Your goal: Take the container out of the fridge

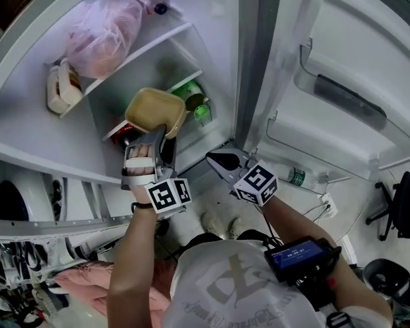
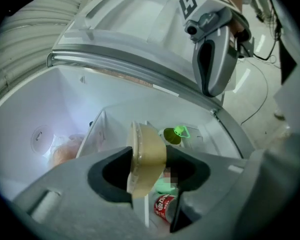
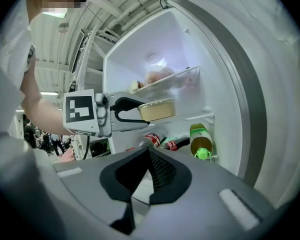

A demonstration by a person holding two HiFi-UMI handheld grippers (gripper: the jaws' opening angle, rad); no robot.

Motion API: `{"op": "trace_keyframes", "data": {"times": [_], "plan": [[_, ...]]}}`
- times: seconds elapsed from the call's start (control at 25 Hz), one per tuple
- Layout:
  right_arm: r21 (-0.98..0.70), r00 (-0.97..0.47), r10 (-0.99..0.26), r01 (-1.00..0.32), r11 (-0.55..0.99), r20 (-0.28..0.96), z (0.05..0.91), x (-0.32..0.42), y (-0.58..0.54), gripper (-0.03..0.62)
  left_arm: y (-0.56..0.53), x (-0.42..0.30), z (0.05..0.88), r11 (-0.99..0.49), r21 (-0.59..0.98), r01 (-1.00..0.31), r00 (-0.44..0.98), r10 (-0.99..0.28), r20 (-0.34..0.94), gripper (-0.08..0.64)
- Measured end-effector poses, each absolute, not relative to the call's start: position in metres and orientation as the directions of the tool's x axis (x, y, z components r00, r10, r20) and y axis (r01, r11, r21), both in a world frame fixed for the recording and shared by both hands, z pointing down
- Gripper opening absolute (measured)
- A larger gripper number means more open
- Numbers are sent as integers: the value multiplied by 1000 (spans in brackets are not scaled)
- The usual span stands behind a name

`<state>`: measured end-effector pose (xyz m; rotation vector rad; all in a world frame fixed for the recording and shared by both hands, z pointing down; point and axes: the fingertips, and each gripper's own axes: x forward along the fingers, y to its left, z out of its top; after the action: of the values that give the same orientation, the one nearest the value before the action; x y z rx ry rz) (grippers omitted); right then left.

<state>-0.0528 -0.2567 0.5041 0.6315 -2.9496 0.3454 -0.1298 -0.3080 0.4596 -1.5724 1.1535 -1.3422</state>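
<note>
While your left gripper (image 1: pixel 158 135) reaches toward the open fridge (image 1: pixel 27 149), its fingers (image 2: pixel 107 176) are clamped on one end of the tan container (image 1: pixel 156 110), one finger on each side. The container is held in the air at the fridge's open front. It is below the fridge's upper shelf (image 1: pixel 140 50) and above the red-labelled cola bottles (image 3: pixel 152 140) that lie lower in the fridge. Your right gripper (image 1: pixel 215 158) hovers just outside the fridge, beside its open door (image 1: pixel 342 60). Its fingers are pressed together with nothing between them. A pink bag (image 1: pixel 102 33) rests on the fridge's upper shelf. A green-capped bottle (image 3: pixel 201 140) sits deeper in the fridge, on the door side of the container.
</note>
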Motion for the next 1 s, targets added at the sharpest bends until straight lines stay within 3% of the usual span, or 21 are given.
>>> {"op": "trace_keyframes", "data": {"times": [1.0], "plan": [[-163, -891, -425, -449, 879, 160, 499, -18, -194, 8, -155, -124, 483, -335, -910, -244, 24, -940, 339, 213]]}}
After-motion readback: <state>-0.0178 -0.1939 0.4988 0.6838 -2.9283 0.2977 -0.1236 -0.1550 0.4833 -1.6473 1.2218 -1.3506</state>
